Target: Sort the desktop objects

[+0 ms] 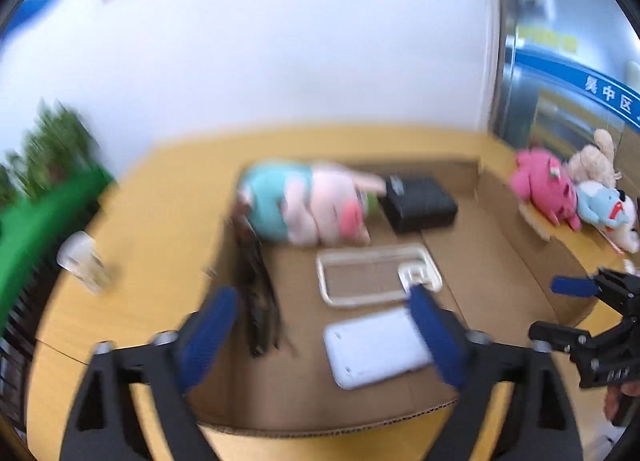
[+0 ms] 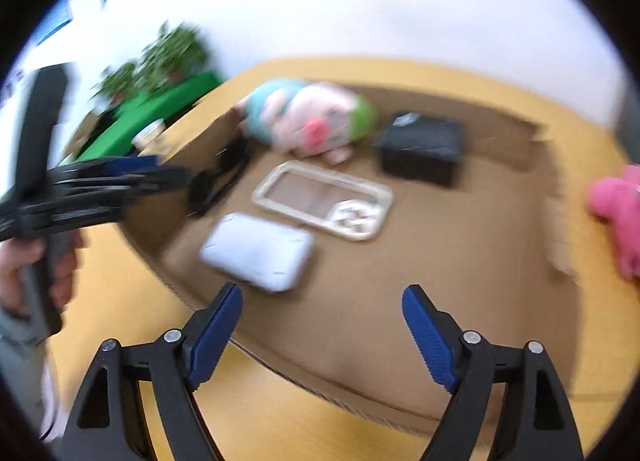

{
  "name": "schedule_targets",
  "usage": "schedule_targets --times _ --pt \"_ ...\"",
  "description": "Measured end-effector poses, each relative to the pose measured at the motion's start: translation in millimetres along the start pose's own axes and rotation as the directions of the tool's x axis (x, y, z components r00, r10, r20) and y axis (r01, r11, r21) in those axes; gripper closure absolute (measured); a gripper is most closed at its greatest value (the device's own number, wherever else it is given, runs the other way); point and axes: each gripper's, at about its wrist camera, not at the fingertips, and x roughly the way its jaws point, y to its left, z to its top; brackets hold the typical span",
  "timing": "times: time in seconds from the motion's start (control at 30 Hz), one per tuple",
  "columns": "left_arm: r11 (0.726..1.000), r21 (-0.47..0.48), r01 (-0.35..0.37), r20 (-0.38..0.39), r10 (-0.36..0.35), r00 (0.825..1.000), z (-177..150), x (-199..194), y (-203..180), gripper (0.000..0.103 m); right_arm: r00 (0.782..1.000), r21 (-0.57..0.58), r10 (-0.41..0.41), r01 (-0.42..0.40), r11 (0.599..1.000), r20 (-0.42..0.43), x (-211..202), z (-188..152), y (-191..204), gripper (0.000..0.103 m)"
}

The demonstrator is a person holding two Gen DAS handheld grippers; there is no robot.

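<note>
A shallow cardboard box point(image 1: 496, 257) lies on the yellow table point(image 1: 152, 261). In it are a pink and teal plush pig point(image 1: 304, 201), a black box point(image 1: 420, 203), a clear phone case point(image 1: 378, 275), a white device point(image 1: 376, 347) and a black cable bundle point(image 1: 260, 293). My left gripper point(image 1: 324, 301) is open and empty above the box's near side. My right gripper point(image 2: 322, 299) is open and empty over the box's front edge point(image 2: 320, 385); it also shows in the left wrist view point(image 1: 576, 301). Both views are blurred.
A pink plush point(image 1: 546, 189), a blue plush point(image 1: 600, 207) and a beige plush point(image 1: 592, 159) lie on the table right of the box. A plastic cup point(image 1: 84, 261) stands at the left. Green plants point(image 2: 160, 57) are beyond the table's left edge. A white wall is behind.
</note>
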Motion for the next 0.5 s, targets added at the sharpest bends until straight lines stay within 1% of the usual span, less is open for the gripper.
schedule_targets --times 0.03,0.07,0.1,0.13,0.2,0.3,0.4,0.47,0.5 --pt "1.0 0.003 -0.029 0.073 0.028 0.997 -11.3 -12.0 -6.2 0.0 0.999 0.05 -0.027 0.025 0.998 0.028 -0.7 -10.3 -5.7 0.02" --pt "0.999 0.007 -0.038 0.099 0.037 0.994 -17.1 -15.1 -11.6 0.0 0.998 0.089 -0.042 0.038 0.995 0.041 0.7 -17.0 -9.6 0.02" --pt "0.999 0.01 -0.046 0.105 0.045 0.993 -24.4 -16.5 -17.1 0.0 0.996 0.135 -0.067 0.06 0.989 0.052 3.4 -24.8 -15.5 0.02" --pt "0.999 0.01 -0.052 0.093 0.05 0.994 -32.7 -13.2 -23.5 0.0 0.992 0.164 -0.101 0.087 0.983 0.075 4.3 -30.5 -19.2 0.02" --pt "0.998 0.011 -0.057 0.068 0.056 0.996 -40.4 -1.3 -38.1 0.0 0.972 0.141 -0.167 0.144 0.98 0.167 -0.4 -37.7 -14.0 0.02" --pt "0.998 0.007 -0.064 0.039 0.064 0.997 -51.9 10.5 -50.4 0.0 0.968 0.14 -0.173 0.149 0.979 0.184 -3.2 -39.2 -11.4 0.02" --pt "0.998 -0.032 -0.05 0.041 0.051 0.998 -52.7 13.3 -48.5 0.0 0.964 0.131 -0.187 0.164 0.978 0.187 -8.9 -39.0 -9.2 0.019" --pt "0.998 -0.051 -0.044 0.025 0.046 0.999 -54.9 19.7 -46.4 0.0 0.965 0.13 -0.194 0.172 0.976 0.176 -7.9 -39.1 -9.0 0.016" --pt "0.997 -0.064 -0.043 0.007 0.044 0.999 -58.1 24.5 -46.5 0.001 0.961 0.112 -0.212 0.194 0.974 0.18 -5.7 -39.8 -5.1 0.015"
